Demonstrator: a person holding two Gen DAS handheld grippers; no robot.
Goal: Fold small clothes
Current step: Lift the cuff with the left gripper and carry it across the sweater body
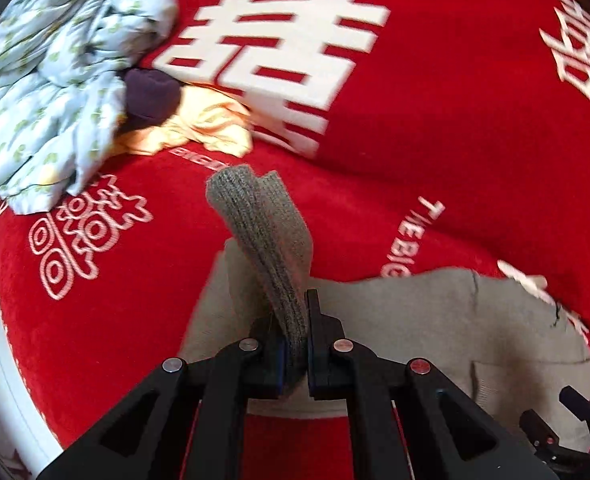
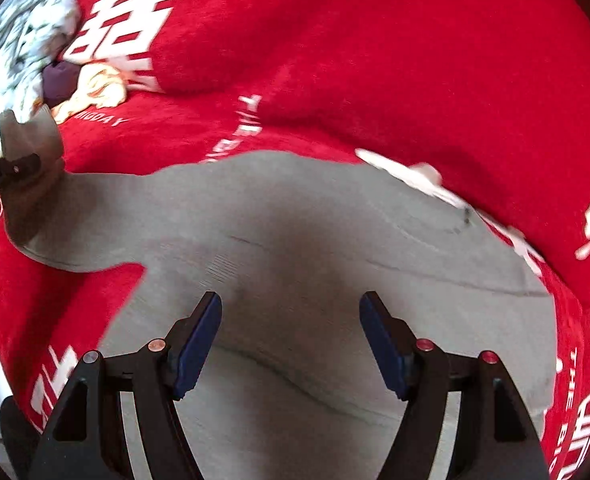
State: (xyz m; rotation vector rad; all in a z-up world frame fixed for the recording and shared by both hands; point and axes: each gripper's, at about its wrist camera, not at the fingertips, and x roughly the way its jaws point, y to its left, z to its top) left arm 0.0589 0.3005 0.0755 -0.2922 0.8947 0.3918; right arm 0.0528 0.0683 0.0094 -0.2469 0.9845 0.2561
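Note:
A grey garment (image 2: 315, 248) lies spread on a red blanket (image 2: 375, 60) with white characters. My left gripper (image 1: 301, 320) is shut on the garment's ribbed grey cuff (image 1: 263, 224) and holds it lifted off the blanket. That cuff and the left gripper also show at the far left of the right wrist view (image 2: 27, 148). My right gripper (image 2: 291, 320) is open and empty, hovering just above the middle of the grey garment. The garment's body also shows in the left wrist view (image 1: 435, 320).
A heap of other clothes lies at the back left: a pale blue patterned piece (image 1: 55, 92), a dark purple item (image 1: 151, 94) and a yellow piece (image 1: 207, 124). The red blanket (image 1: 435, 120) is rumpled into folds at the back.

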